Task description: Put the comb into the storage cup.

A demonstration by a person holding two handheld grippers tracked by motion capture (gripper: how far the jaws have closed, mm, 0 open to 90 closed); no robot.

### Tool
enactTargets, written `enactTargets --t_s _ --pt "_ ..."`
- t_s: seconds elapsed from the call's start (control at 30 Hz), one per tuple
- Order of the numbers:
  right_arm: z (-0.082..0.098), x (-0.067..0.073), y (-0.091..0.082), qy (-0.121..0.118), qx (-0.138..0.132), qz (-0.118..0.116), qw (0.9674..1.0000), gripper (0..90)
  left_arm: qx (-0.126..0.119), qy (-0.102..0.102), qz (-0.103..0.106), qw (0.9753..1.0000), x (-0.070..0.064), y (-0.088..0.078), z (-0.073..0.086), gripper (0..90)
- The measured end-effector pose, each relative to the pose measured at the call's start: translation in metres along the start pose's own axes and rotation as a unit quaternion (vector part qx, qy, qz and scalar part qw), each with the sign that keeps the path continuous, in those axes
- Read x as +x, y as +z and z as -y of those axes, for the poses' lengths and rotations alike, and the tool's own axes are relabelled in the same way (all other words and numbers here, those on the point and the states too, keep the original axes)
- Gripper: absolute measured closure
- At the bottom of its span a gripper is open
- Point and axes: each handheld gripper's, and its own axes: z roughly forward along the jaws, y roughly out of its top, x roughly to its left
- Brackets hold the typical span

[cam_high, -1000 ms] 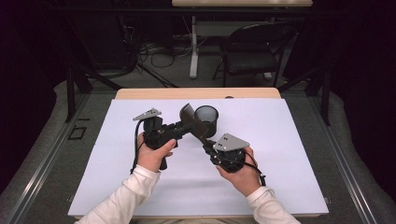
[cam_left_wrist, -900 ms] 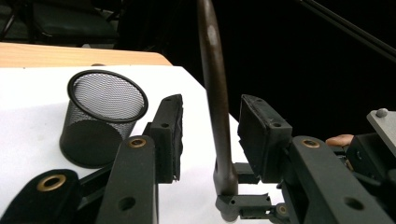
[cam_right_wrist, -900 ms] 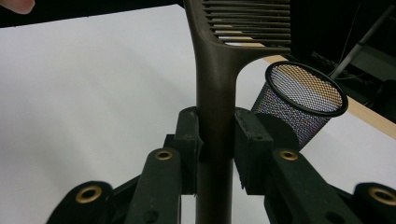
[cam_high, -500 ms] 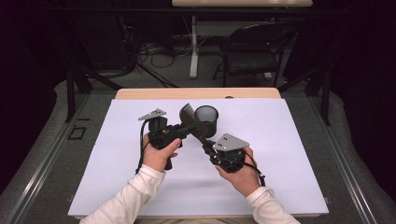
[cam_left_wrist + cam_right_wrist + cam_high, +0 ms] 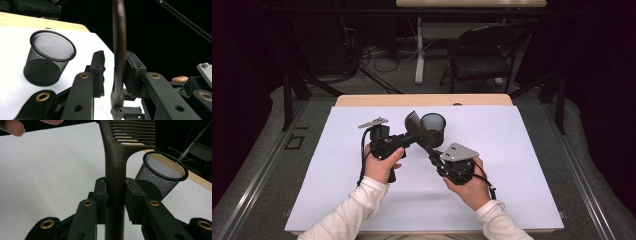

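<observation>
Dark slotted spatula is up off the bench, just beside the mesh cup. Right gripper has its fingers clamped on the handle. Left gripper fingers have just been closing around that handle: one pad touches, the other shows a gap. Looks like stiff, light, smooth plastic, so grab the straight handle, not the slotted head. The head is cut off in both gripper views.

White sheet open toward near, left and right edges. Sole standing obstruction: mesh cup, toward the far edge, centre, just beside the raised spatula. Passage around it unobstructed.
</observation>
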Motion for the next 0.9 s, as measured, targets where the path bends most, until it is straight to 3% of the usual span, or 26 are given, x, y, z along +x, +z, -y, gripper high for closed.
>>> enactTargets --t_s 0.4,0.9 --pt "0.0005 -0.0001 0.0005 -0.001 0.003 -0.001 1.0 73.1 0.007 -0.022 0.007 0.9997 0.0 0.0017 0.0011 77.9" --pt "0.0011 0.0001 0.0008 -0.001 0.0 0.0 1.0 73.0 0.01 -0.033 0.013 0.9993 -0.0001 0.0011 0.0009 82.4"
